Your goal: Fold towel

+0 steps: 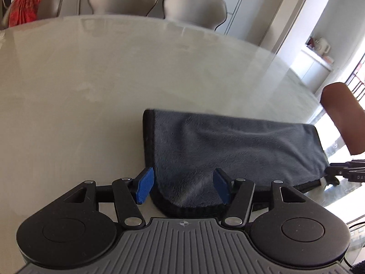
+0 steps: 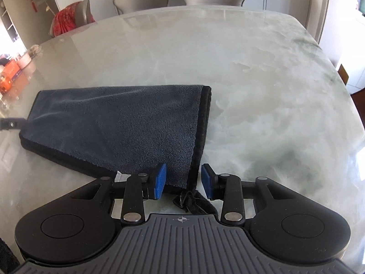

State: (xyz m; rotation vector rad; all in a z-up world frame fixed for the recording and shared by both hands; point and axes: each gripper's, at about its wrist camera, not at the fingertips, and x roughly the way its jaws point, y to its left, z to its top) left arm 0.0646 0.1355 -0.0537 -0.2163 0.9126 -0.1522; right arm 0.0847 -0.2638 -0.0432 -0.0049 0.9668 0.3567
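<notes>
A dark grey towel (image 1: pixel 228 146) with a black hem lies folded on the marble table (image 1: pixel 91 80). My left gripper (image 1: pixel 183 187) is open, its blue pads either side of the towel's near left corner. In the right wrist view the towel (image 2: pixel 127 123) lies to the left. My right gripper (image 2: pixel 183 181) is open around the towel's near right corner, where a black hanging loop (image 2: pixel 194 202) lies on the table (image 2: pixel 262 91). The right gripper's tip (image 1: pixel 346 171) and the person's forearm (image 1: pixel 342 118) show at the right edge of the left wrist view.
Grey chairs (image 1: pixel 194 6) stand along the table's far side, one with a red cloth (image 1: pixel 29 6). Small items (image 2: pixel 13 73) sit at the table's left edge. Shelves (image 1: pixel 319 52) stand to the right.
</notes>
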